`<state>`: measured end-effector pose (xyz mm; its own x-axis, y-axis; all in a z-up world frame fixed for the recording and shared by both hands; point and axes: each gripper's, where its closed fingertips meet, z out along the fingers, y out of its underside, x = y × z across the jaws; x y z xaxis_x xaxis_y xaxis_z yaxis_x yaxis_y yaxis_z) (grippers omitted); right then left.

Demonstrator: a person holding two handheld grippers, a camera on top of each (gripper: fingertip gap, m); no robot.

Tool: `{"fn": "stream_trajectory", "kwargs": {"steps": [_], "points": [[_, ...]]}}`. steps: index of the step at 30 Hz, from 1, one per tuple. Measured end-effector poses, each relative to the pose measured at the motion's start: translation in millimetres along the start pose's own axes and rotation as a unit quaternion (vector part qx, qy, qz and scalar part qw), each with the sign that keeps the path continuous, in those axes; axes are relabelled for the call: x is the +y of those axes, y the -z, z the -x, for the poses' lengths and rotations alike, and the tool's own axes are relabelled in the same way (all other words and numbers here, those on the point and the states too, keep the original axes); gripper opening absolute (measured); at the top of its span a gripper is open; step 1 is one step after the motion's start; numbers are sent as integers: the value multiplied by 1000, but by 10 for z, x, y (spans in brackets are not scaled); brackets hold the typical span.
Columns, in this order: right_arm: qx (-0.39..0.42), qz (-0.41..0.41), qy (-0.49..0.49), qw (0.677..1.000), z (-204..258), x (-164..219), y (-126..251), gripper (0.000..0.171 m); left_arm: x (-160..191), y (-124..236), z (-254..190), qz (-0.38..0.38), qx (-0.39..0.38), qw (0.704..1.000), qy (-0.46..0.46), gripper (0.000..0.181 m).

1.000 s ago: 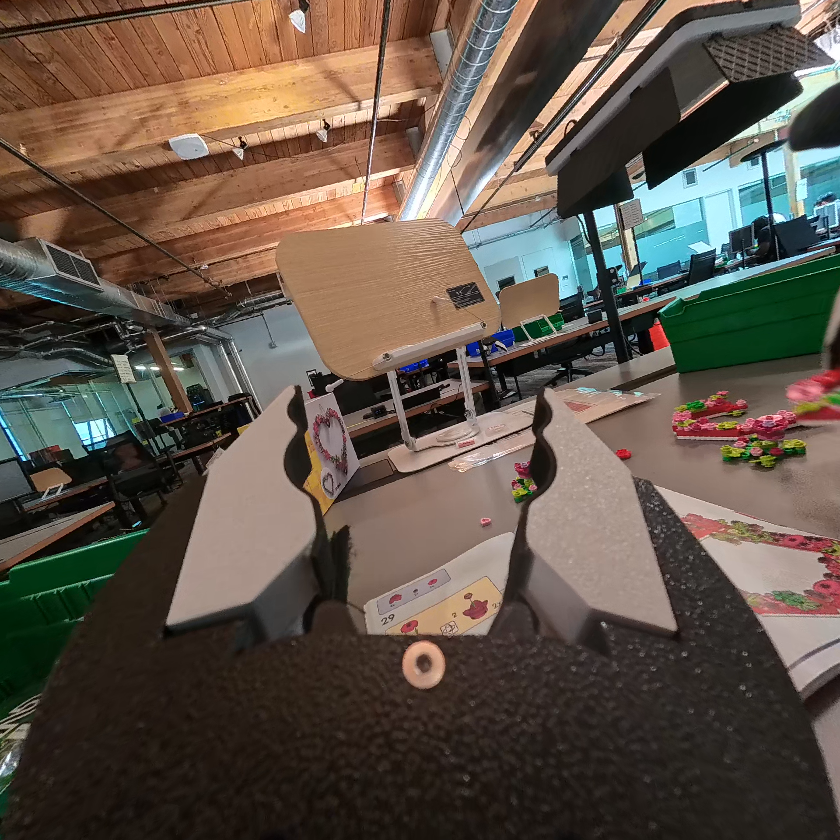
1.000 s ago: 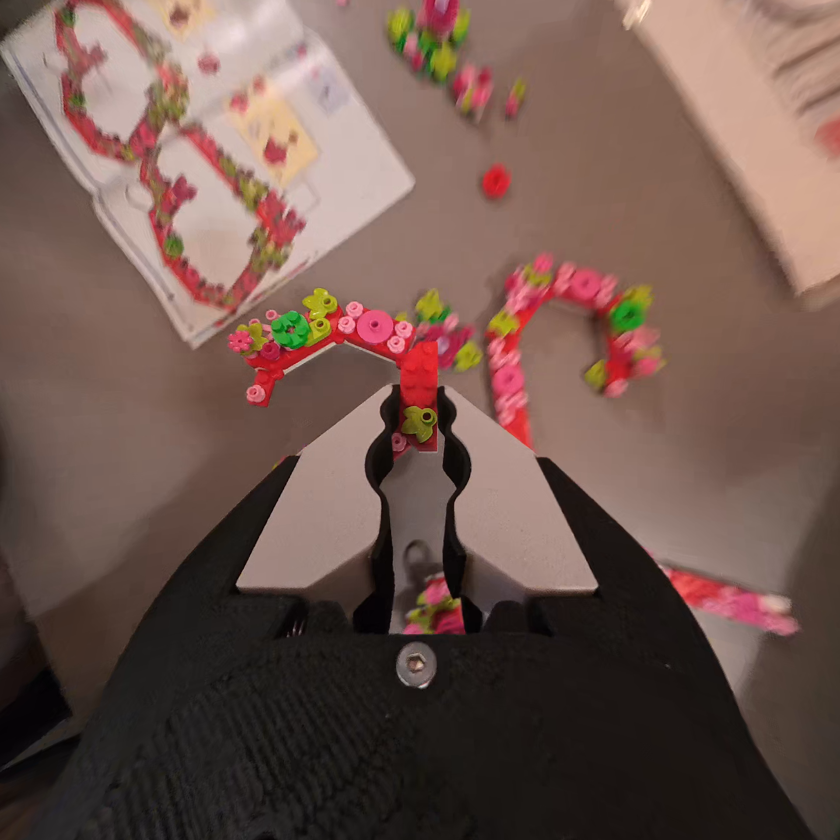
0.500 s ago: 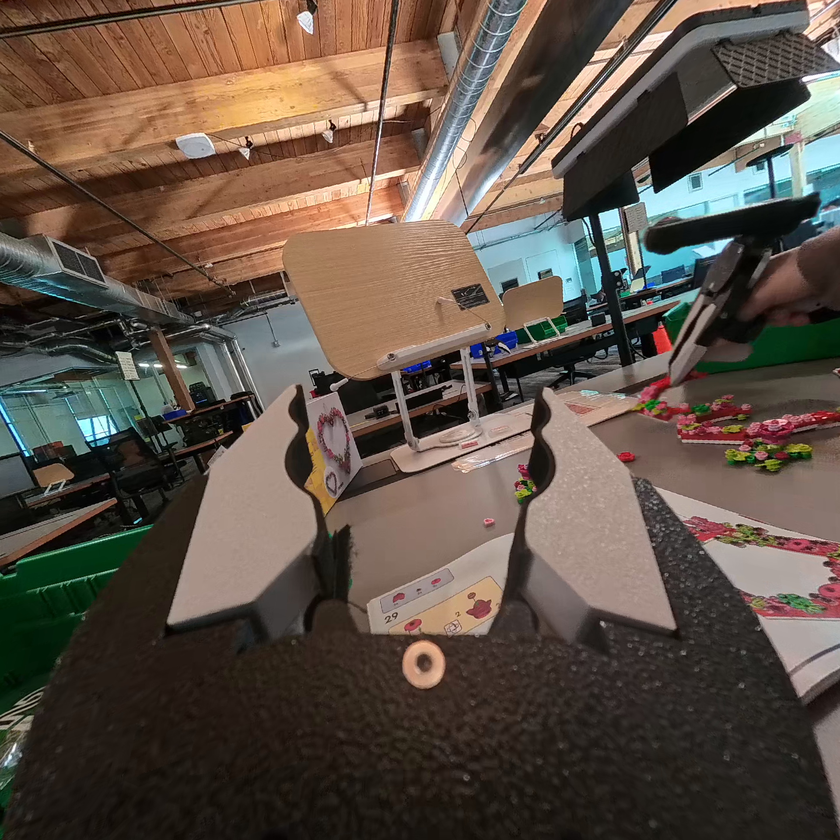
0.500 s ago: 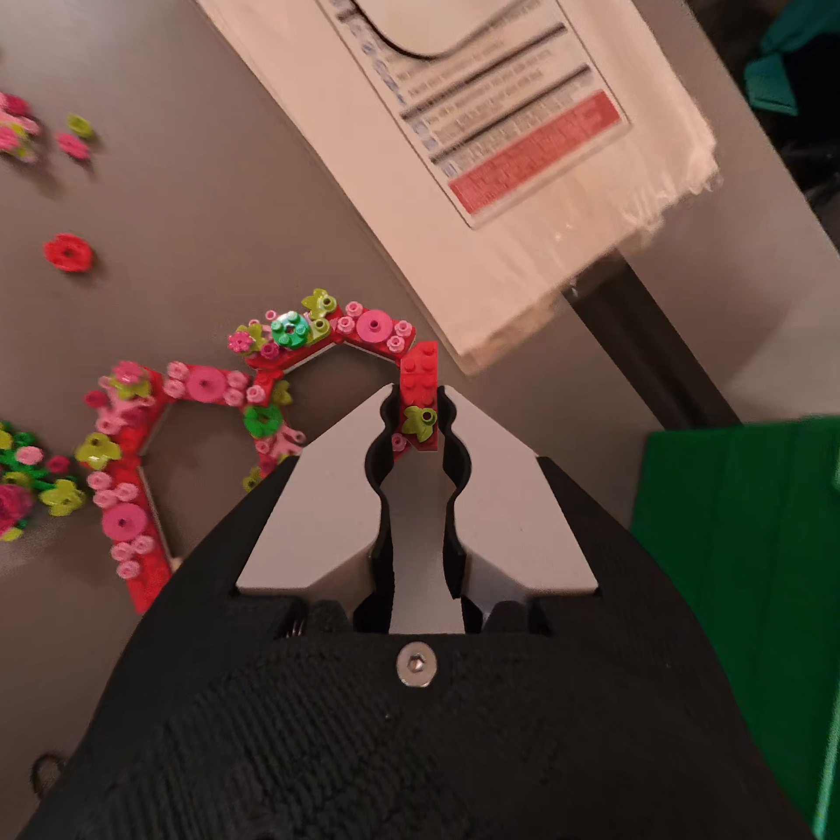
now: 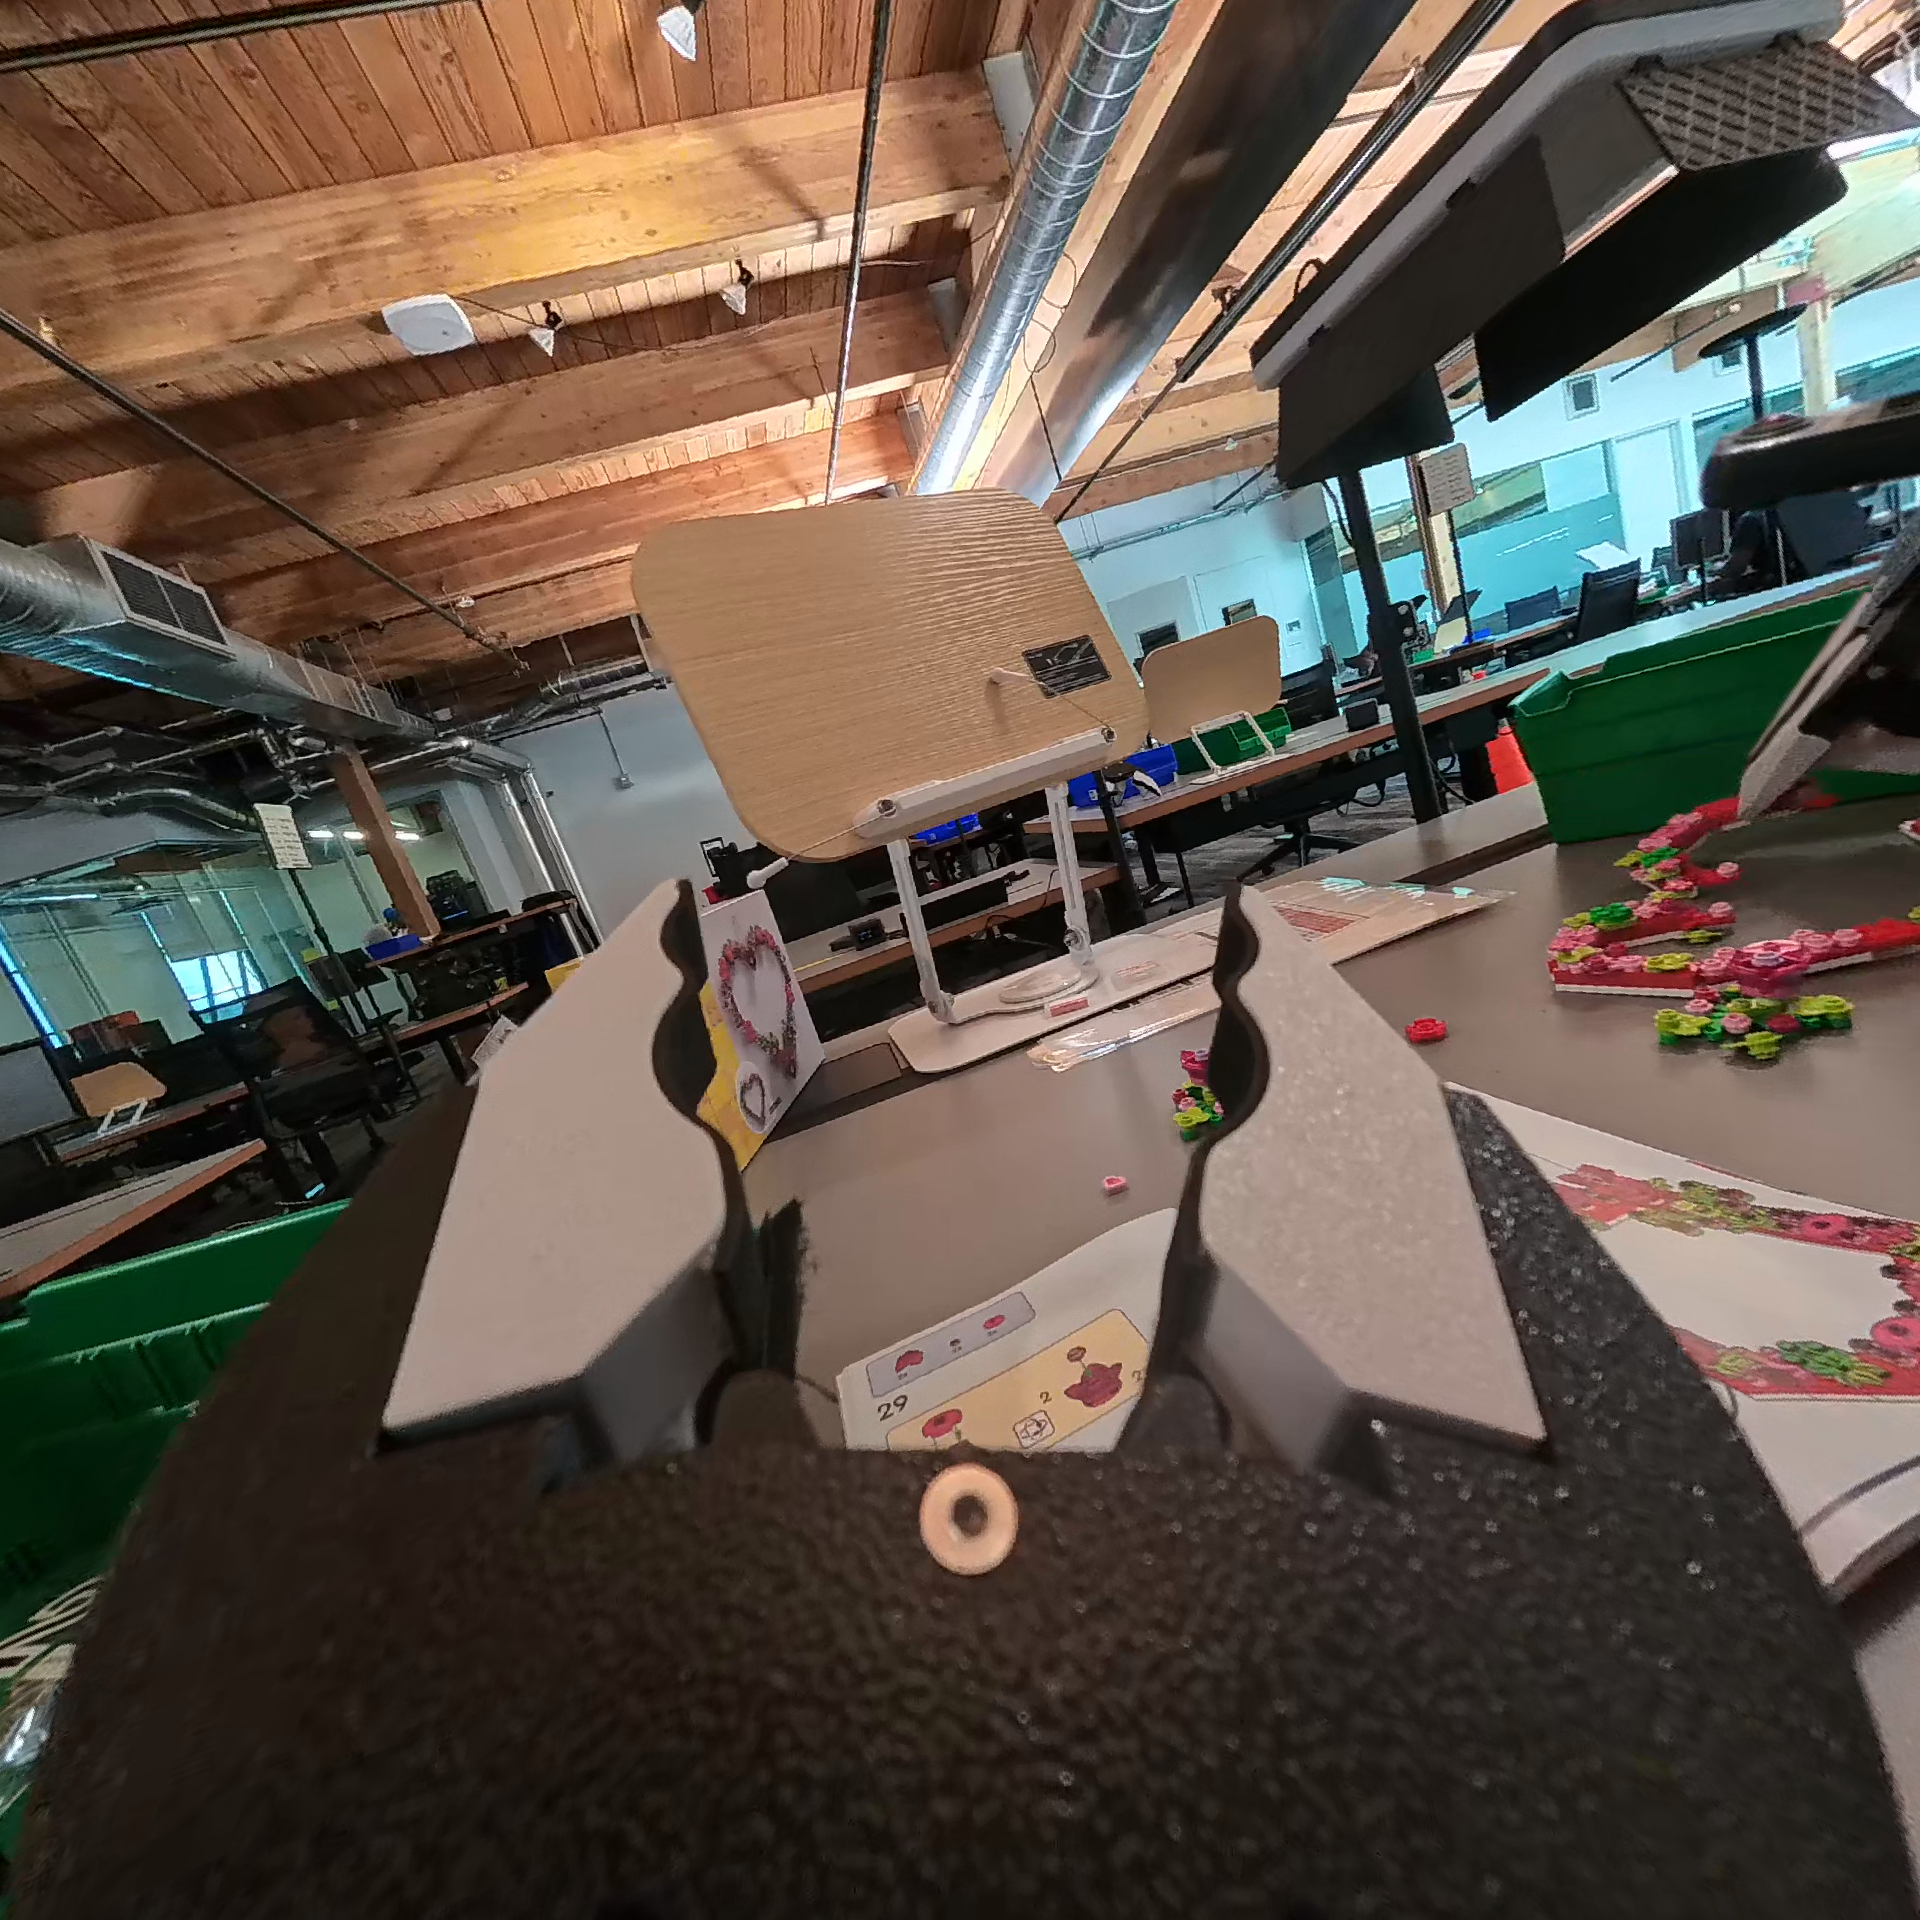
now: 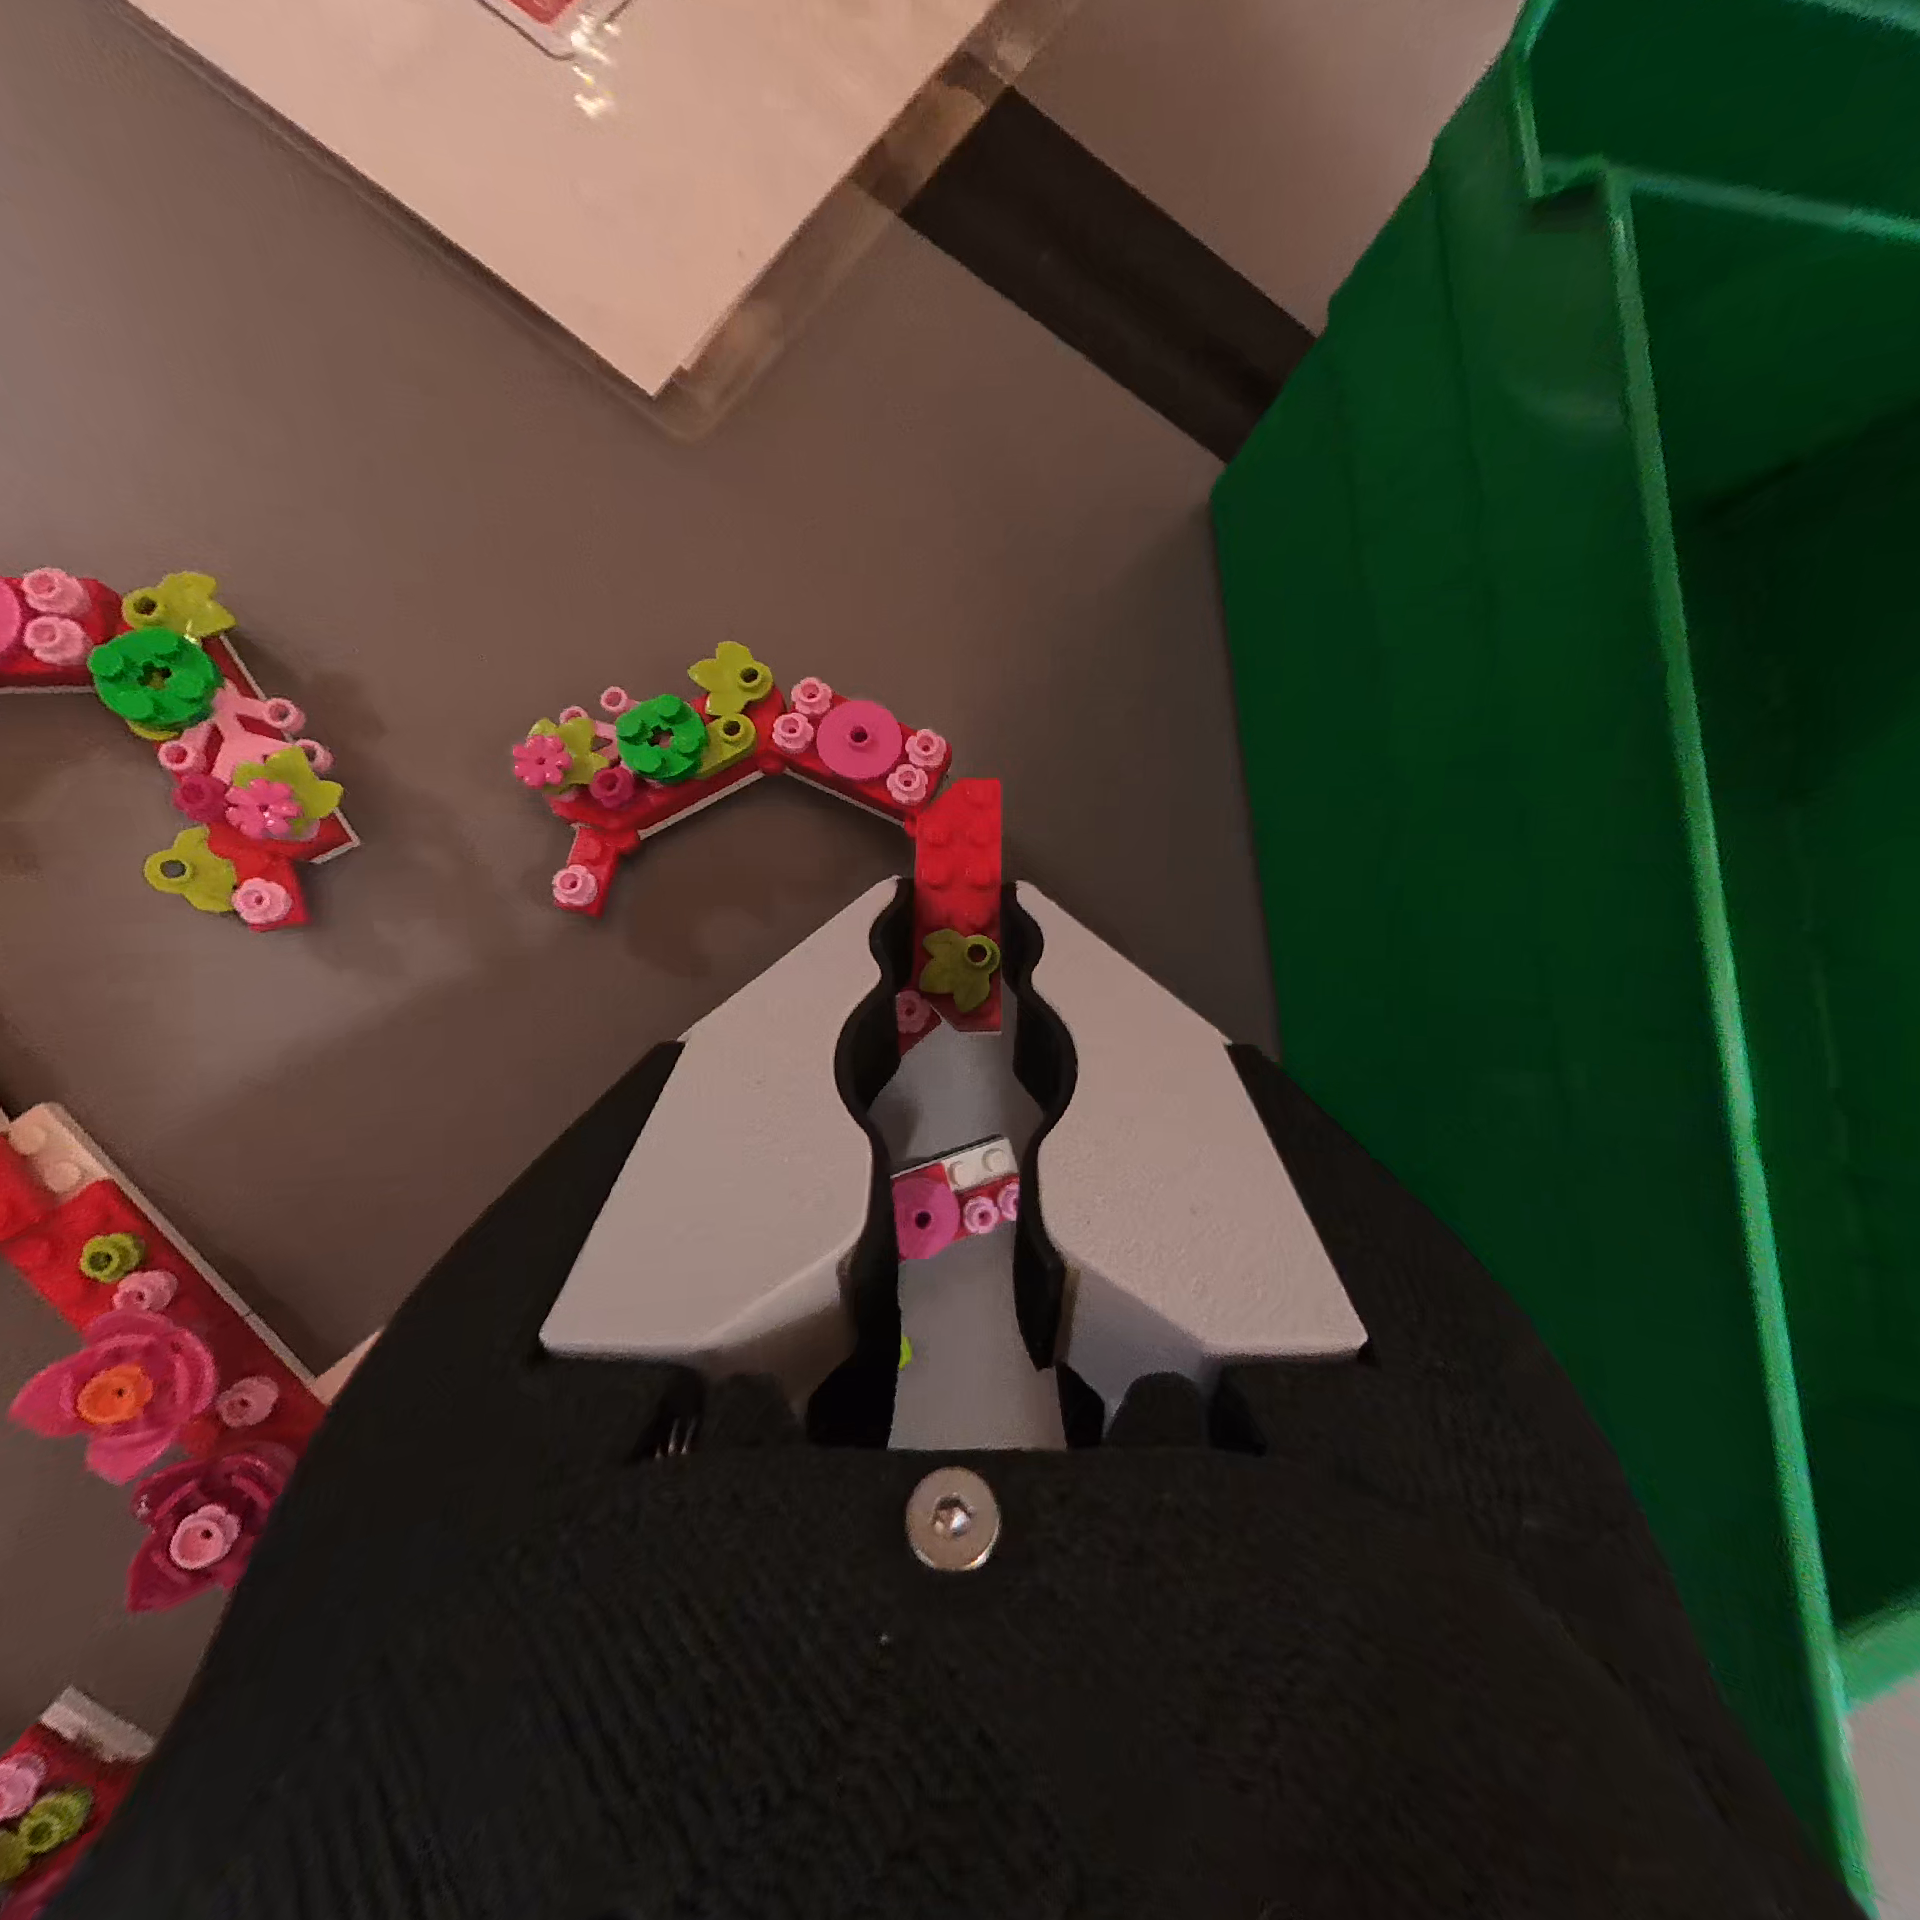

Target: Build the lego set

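Note:
My right gripper (image 6: 956, 904) is shut on one end of a curved red lego section (image 6: 769, 758) studded with pink and green flowers, held just above or at the grey table. Another flowered red section (image 6: 208, 748) lies to its left, and a longer one with big pink roses (image 6: 125, 1351) lies at the lower left. My left gripper (image 5: 951, 935) is open and empty, raised over the open instruction booklet (image 5: 997, 1382). In the left wrist view the right gripper (image 5: 1829, 717) and the lego sections (image 5: 1704, 956) show at the far right.
A green bin (image 6: 1558, 831) stands close on the right of the held section. A clear-wrapped card sheet (image 6: 582, 177) lies at the back. A wooden book stand (image 5: 873, 675), the lego box (image 5: 753, 1018), loose flower pieces (image 5: 1756, 1013) and another green bin (image 5: 104, 1382) are on or beside the table. My hands' fingertips stand some 50 centimetres from each other.
My right gripper carried the curved section to the right and lower, from over the booklet to beside the green bin. My left gripper stayed open and nearly still.

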<state>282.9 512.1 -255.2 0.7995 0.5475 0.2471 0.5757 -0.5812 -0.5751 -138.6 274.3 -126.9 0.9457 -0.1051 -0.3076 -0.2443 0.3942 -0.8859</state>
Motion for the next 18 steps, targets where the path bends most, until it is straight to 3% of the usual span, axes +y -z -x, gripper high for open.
{"fn": "stream_trajectory", "kwargs": {"steps": [18], "points": [[-12, 23, -36, 999, 215, 179, -6, 20, 6, 4, 24, 2, -4, 1000, 7, 96]]}}
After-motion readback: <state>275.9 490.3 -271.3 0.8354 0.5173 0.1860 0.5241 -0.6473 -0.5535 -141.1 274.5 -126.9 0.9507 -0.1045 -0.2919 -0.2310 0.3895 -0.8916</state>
